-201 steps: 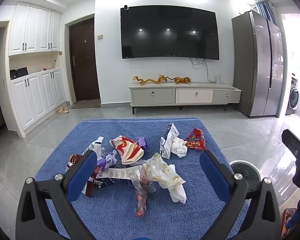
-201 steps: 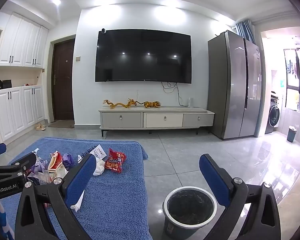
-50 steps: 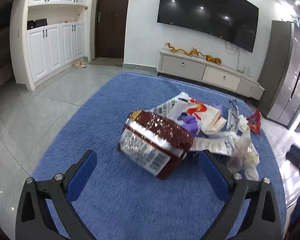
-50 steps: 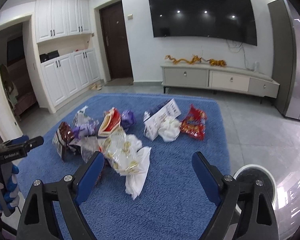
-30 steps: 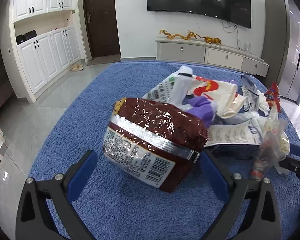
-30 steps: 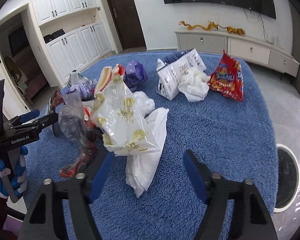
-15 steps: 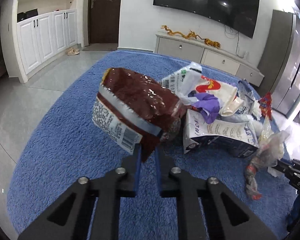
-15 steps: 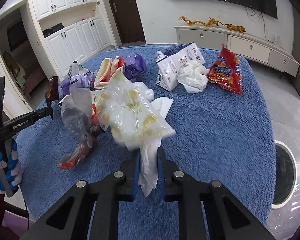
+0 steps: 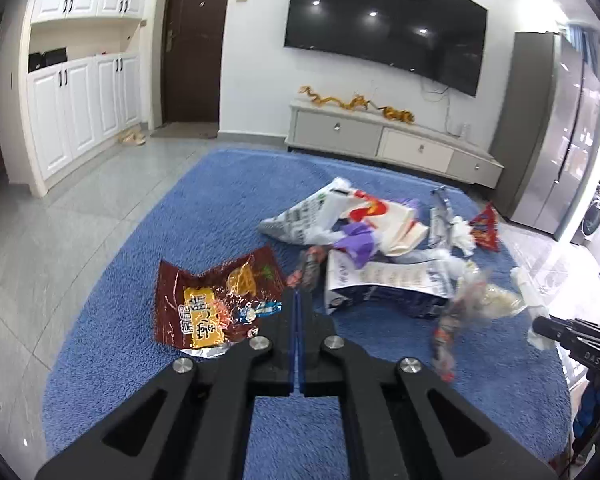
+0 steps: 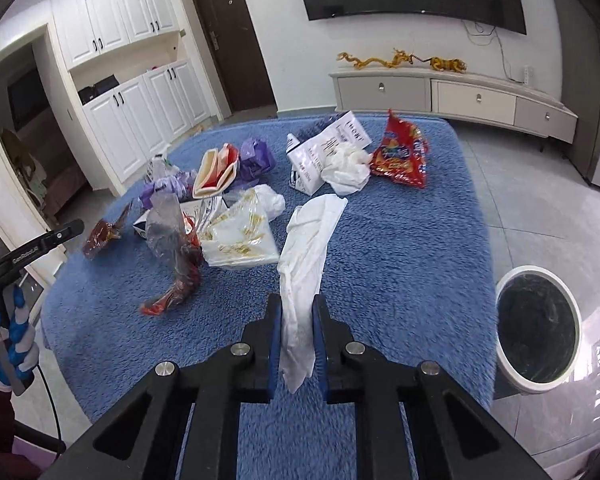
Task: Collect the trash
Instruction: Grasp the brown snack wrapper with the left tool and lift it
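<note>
My left gripper point(image 9: 298, 298) is shut on the edge of a brown snack wrapper point(image 9: 216, 308), which hangs to the left of the tips above the blue carpet point(image 9: 204, 208). In the right wrist view the same left gripper point(image 10: 70, 230) shows at the left with the wrapper point(image 10: 102, 234). My right gripper point(image 10: 296, 320) is shut on a long white plastic bag point(image 10: 306, 248) that stretches away from the pads. A bag with yellow print point(image 10: 240, 236) and a clear and red wrapper point(image 10: 172, 248) lie just left of it. The trash bin point(image 10: 532, 270) stands on the tiles at the right.
More trash lies further up the carpet: a red snack bag point(image 10: 400, 152), a white carton point(image 10: 324, 152), a crumpled tissue point(image 10: 348, 168), a purple wrapper point(image 10: 256, 156). A TV cabinet point(image 9: 380, 140) and fridge point(image 9: 548, 128) stand behind. A gloved hand point(image 10: 8, 340) holds the left gripper.
Both grippers went from wide open to shut, the left on the brown wrapper, the right on the white bag. Both have risen and pulled back; the wrapper now shows its printed face.
</note>
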`<state>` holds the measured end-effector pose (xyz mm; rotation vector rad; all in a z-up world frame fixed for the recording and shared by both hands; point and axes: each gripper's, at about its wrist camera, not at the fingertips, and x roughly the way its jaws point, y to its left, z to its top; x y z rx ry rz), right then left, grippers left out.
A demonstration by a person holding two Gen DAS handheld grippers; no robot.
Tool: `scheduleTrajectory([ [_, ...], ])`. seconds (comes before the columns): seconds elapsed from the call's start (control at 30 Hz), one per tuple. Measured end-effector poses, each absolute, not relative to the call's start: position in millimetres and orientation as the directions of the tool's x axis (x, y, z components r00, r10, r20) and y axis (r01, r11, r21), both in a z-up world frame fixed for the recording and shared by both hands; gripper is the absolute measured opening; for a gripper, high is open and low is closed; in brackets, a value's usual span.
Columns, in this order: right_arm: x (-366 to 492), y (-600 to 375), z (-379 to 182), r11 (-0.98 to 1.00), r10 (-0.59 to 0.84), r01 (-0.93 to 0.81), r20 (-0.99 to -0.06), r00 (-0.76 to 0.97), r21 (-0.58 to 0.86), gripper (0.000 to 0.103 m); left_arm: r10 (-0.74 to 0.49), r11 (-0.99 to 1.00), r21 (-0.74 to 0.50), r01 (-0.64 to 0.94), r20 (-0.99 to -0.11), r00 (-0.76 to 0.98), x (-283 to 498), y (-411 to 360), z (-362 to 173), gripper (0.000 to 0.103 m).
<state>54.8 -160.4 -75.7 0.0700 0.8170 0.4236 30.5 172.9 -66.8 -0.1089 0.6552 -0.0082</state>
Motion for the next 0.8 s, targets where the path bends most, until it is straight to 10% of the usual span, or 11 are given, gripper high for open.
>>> scheduleTrajectory([
  [0.27, 39, -171, -65, 0.916, 0.396, -0.327, -0.664, 0.634, 0.234, 0.014, -0.047, 0.988, -0.141, -0.055, -0.635, 0.771, 25, 194, -64, 0.005],
  [0.4, 38, -174, -65, 0.915, 0.399, -0.319, -0.66, 0.637, 0.245, 0.014, 0.003, 0.981, -0.144, -0.128, -0.652, 0.758, 24, 218, -78, 0.063],
  [0.73, 43, -169, -73, 0.92, 0.386, -0.311, -0.681, 0.622, 0.238, 0.014, -0.009, 0.958, -0.199, -0.207, -0.74, 0.672, 74, 266, -124, 0.062],
  [0.8, 44, -170, -73, 0.922, 0.382, -0.306, -0.682, 0.623, 0.237, 0.014, -0.026, 0.952, -0.217, -0.216, -0.76, 0.65, 84, 270, -133, 0.049],
])
